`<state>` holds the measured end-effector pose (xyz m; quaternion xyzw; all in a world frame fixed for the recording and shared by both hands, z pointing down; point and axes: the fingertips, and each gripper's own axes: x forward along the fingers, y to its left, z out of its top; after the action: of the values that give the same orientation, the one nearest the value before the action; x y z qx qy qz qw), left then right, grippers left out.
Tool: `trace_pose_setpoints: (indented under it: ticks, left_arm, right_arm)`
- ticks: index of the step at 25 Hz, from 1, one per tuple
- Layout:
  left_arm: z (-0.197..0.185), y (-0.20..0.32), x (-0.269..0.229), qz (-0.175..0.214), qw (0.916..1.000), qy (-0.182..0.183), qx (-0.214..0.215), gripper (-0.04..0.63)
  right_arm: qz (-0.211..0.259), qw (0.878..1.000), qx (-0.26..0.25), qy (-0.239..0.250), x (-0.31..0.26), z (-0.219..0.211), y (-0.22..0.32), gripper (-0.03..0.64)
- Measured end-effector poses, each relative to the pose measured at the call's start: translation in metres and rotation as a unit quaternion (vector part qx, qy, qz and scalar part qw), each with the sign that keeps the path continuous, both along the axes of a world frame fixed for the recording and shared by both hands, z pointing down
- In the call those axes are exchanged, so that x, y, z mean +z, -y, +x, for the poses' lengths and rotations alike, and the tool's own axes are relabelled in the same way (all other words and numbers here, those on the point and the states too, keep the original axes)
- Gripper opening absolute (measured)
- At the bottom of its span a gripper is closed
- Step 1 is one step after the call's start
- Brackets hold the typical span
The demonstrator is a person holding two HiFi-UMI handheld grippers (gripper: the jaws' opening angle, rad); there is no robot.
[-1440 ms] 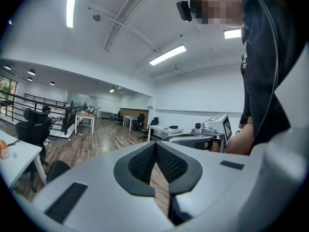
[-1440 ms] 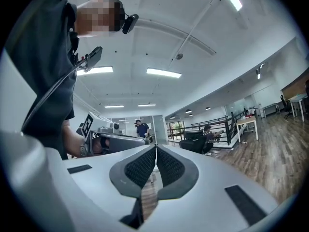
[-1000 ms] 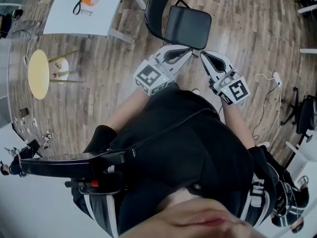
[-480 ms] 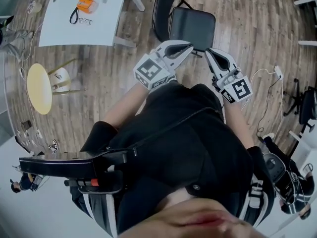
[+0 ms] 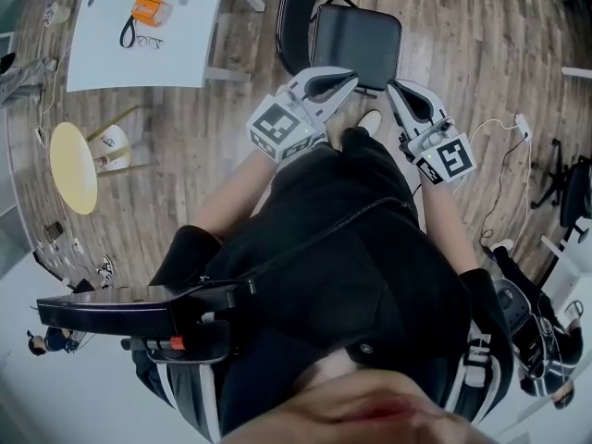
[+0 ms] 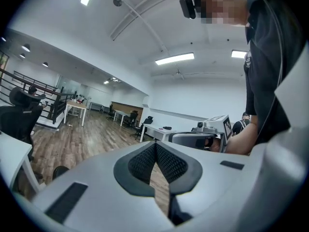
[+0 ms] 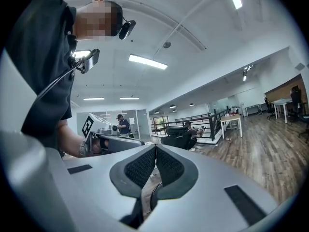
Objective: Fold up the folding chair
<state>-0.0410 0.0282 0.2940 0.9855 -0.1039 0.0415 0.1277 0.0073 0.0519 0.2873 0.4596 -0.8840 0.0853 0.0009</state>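
Both hand-held grippers are shut and empty. The left hand-held gripper (image 5: 348, 80) shows its ribbed black pads (image 6: 169, 163) pressed together in the left gripper view, with only wooden floor (image 6: 72, 141) past them. The right hand-held gripper (image 5: 396, 88) has its pads (image 7: 140, 166) closed the same way in the right gripper view.

In the head view the black folding chair (image 5: 356, 33) stands unfolded on the wooden floor, its seat flat and its curved backrest on the far left side. Each gripper tip lies at the seat's near edge, the left at the near left corner and the right at the near right corner. Whether either one touches the seat cannot be told.

The only markings in view are on the marker cubes. The left cube (image 5: 281, 129) and the right cube (image 5: 446, 159) carry black-and-white square patterns, not letters or a brand.

A white tabletop (image 5: 185, 35) at upper left carries an orange object (image 5: 148, 9) with a black strap. Any print on it is too small to read. A round yellow stool (image 5: 72, 166) stands further left, and a white cable (image 5: 499, 169) trails on the floor to the right.
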Motion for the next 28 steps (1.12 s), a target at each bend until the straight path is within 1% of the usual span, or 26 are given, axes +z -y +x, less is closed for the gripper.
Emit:
trace_pose_setpoints:
  ticks: [7,11,14,17,21,23,24,26,28]
  left_arm:
    - [0.041,0.035,0.01,-0.003,0.999,0.017,-0.04,0.005]
    - [0.055,0.055,0.022,-0.006,0.9971,0.038,-0.065,0.005]
    - [0.055,0.073,0.032,-0.002,0.9945,0.054,-0.089,0.005]
    - [0.049,0.095,0.041,0.006,0.9918,0.071,-0.107,0.005]
    - [0.04,0.118,0.063,-0.007,0.9887,0.096,-0.115,0.005]
    - [0.026,0.136,0.085,-0.022,0.9839,0.123,-0.127,0.006]
    - [0.017,0.147,0.1,-0.038,0.9799,0.141,-0.136,0.006]
    - [-0.006,0.169,0.134,-0.087,0.9695,0.173,-0.151,0.006]
    - [-0.028,0.187,0.164,-0.134,0.9586,0.197,-0.156,0.008]
  right_arm:
    - [0.001,0.999,-0.037,0.011,0.009,0.033,0.035,0.009]
    - [0.009,0.998,-0.065,0.021,0.019,0.045,0.059,0.009]
    - [0.01,0.996,-0.082,0.03,0.026,0.048,0.077,0.009]
    - [0.015,0.995,-0.097,0.033,0.035,0.042,0.095,0.009]
    - [0.012,0.994,-0.099,0.036,0.048,0.032,0.117,0.009]
    - [0.009,0.995,-0.094,0.041,0.055,0.027,0.129,0.009]
    - [0.004,0.995,-0.091,0.042,0.06,0.025,0.134,0.009]
    - [-0.01,0.996,-0.084,0.042,0.074,0.02,0.142,0.009]
    - [-0.024,0.996,-0.076,0.046,0.087,0.015,0.146,0.009]
